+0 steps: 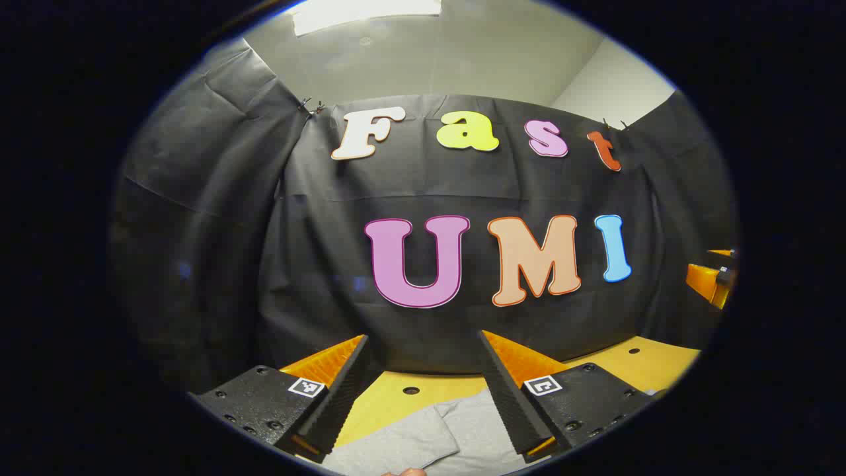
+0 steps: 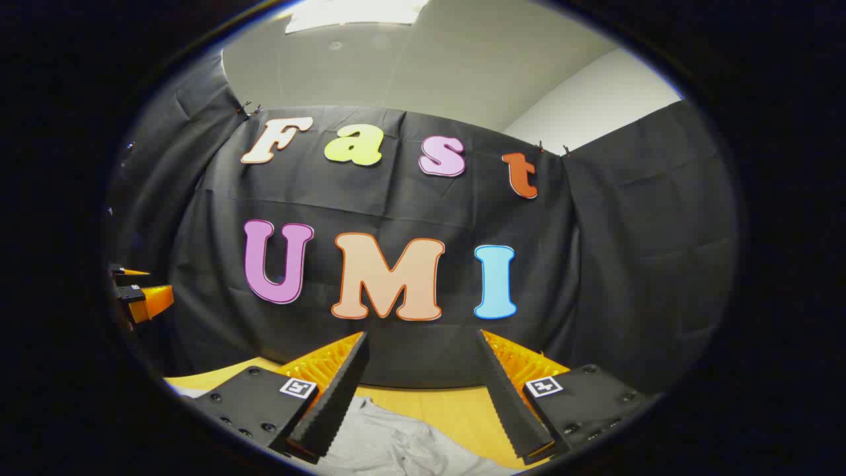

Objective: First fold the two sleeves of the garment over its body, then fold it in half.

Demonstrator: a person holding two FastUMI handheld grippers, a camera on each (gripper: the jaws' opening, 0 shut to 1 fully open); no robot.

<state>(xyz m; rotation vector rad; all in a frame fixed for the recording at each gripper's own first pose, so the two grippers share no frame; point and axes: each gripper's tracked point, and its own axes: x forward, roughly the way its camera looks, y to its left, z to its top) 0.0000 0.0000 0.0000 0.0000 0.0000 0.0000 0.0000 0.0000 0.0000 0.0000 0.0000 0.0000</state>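
Observation:
A light grey garment (image 1: 429,439) lies on the yellow table (image 1: 390,400), low in the left gripper view, with a fold line running down its middle. My left gripper (image 1: 423,344) hangs above it, open, nothing between its fingers. In the right gripper view the same grey garment (image 2: 396,443) lies rumpled on the table (image 2: 449,406) under my right gripper (image 2: 423,340), which is open too and holds nothing. The right gripper (image 1: 714,277) shows far off at the right edge of the left gripper view. The left gripper (image 2: 142,294) shows at the left edge of the right gripper view.
The booth's black cloth wall (image 1: 462,317) stands close behind the table's far edge. A small round hole (image 1: 411,391) sits in the tabletop beyond the garment. A fingertip (image 1: 406,472) peeks in at the bottom of the left gripper view.

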